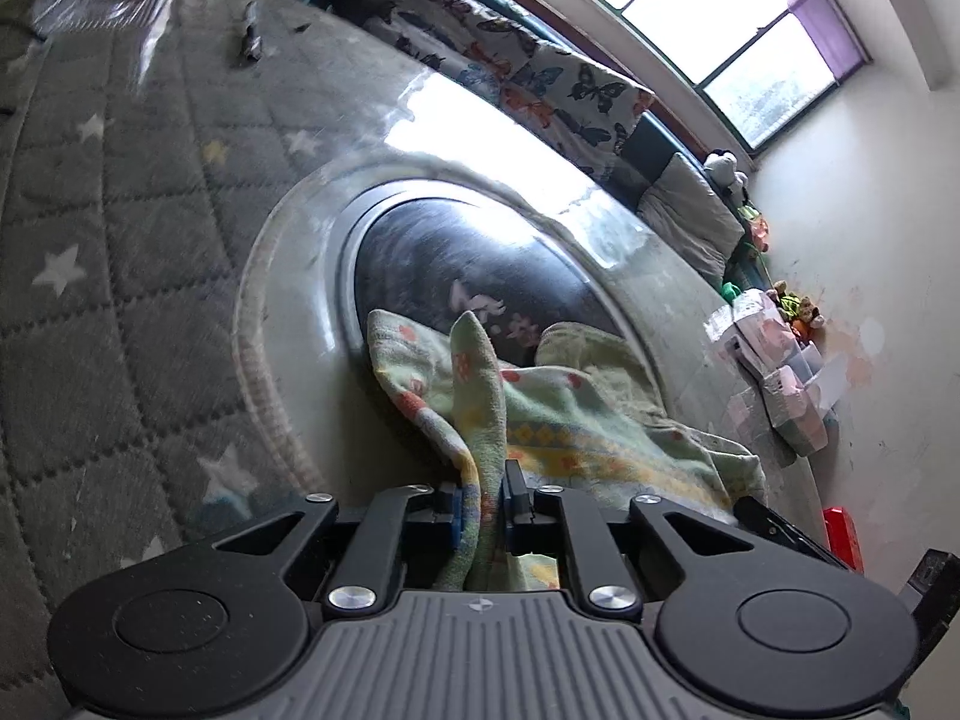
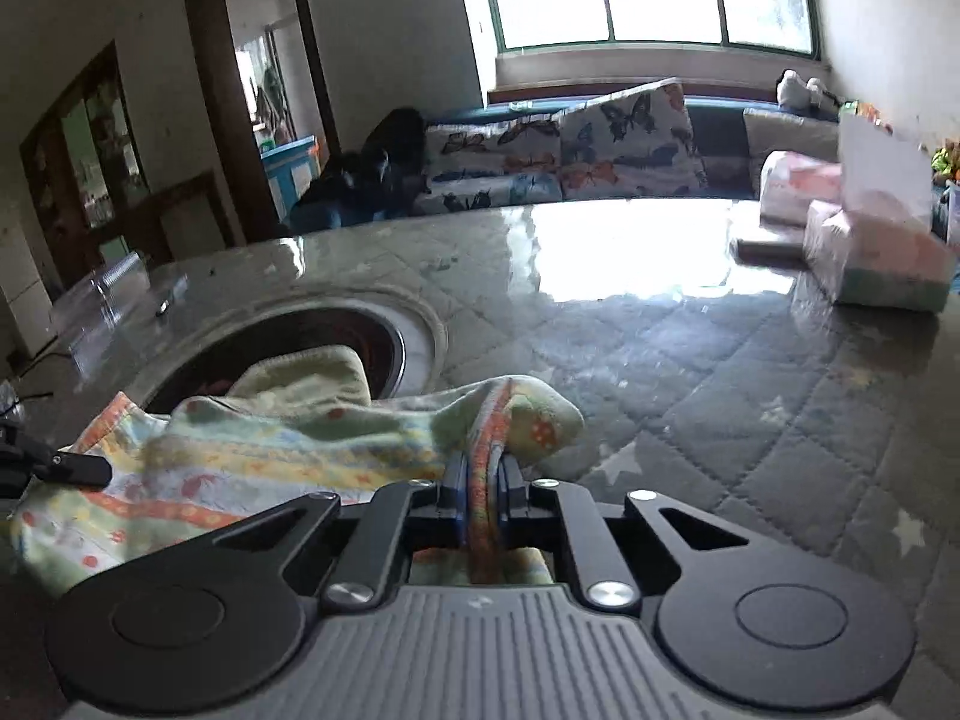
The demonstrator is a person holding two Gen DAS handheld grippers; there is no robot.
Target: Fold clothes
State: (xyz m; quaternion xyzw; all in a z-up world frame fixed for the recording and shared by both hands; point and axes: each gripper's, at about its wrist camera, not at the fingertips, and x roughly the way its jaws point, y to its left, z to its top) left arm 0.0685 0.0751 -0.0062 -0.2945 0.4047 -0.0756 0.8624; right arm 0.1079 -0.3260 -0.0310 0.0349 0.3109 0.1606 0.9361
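Observation:
A pale green patterned cloth (image 1: pixel 564 414) with orange and yellow bands lies bunched on the glass-topped table (image 1: pixel 180 252), partly over its round dark inset (image 1: pixel 456 264). My left gripper (image 1: pixel 483 495) is shut on one edge of the cloth, which stands up between the fingers. In the right wrist view my right gripper (image 2: pixel 482 483) is shut on another edge of the same cloth (image 2: pixel 270 450), which stretches away to the left. The tip of the other gripper (image 2: pixel 66 468) shows at the left edge.
Wrapped tissue packs (image 2: pixel 870 246) sit at the table's far right, also seen in the left wrist view (image 1: pixel 780 378). A clear plastic box (image 2: pixel 114 294) stands at the far left. A butterfly-print sofa (image 2: pixel 570 144) runs under the window behind the table. A red object (image 1: pixel 843 537) lies near the edge.

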